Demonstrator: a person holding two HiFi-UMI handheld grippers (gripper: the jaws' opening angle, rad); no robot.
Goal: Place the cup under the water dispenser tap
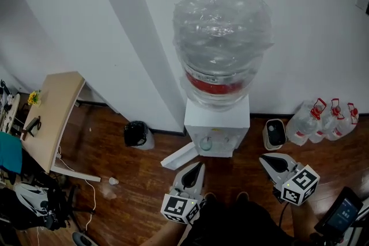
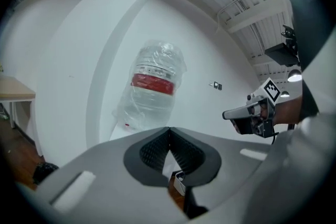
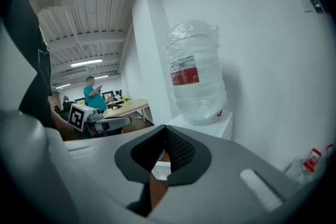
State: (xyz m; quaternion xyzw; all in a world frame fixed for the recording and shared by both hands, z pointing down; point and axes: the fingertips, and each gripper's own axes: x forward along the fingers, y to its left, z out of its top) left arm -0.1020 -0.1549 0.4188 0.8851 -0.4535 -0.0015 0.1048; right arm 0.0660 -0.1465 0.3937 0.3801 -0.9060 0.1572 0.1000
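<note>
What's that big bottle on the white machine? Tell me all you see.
The bottle is a big clear plastic water jug wrapped in crinkled clear film, with a red band round it. It stands on top of the white dispenser, close to the white wall. Nothing else touches it.

An office, shown by the water dispenser (image 1: pixel 217 129) and desks (image 3: pixel 127 107) with monitors (image 3: pixel 108 93).
</note>
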